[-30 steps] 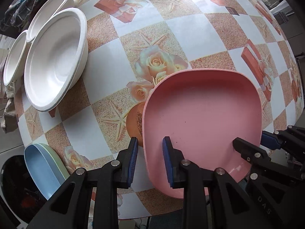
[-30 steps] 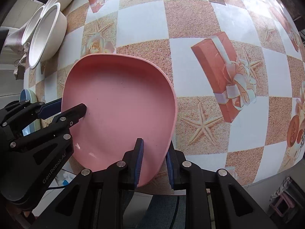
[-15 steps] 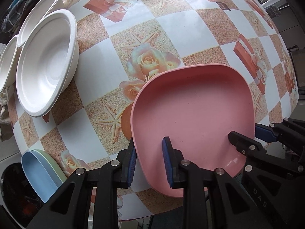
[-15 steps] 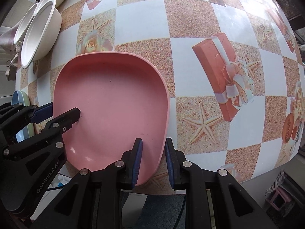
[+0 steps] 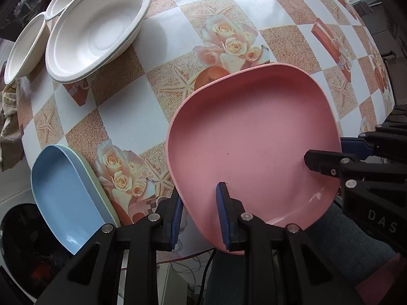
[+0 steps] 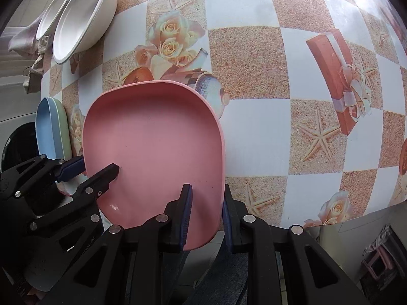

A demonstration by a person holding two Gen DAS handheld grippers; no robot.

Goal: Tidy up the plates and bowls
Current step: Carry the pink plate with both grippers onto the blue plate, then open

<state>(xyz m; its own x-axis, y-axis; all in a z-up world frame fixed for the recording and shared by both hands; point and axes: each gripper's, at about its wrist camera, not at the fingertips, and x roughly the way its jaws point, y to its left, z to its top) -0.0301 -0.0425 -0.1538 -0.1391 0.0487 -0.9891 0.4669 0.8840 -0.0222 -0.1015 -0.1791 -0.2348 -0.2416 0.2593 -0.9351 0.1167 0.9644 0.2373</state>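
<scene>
Pink plate [image 5: 251,147] is pinched at its near rim by both grippers: left gripper [image 5: 199,213] has one finger inside the rim and one outside, right gripper [image 6: 204,208] the same on the plate's other near corner. Its near part overhangs the table's near edge; the underside is hidden, so whether the far part rests on the tablecloth [image 6: 257,132] can't be told. Plate is a rounded square, shallow raised rim, matte pink, a few dark specks and one glossy glint near the grip side.

Blue plate [image 5: 63,193] sits at the near-left corner on a pale green one [image 5: 100,193] (only the green rim shows), partly over the edge. Far left: stacked white bowl [image 5: 96,30], two more white dishes [image 5: 24,48] behind, cut off by the frame.
</scene>
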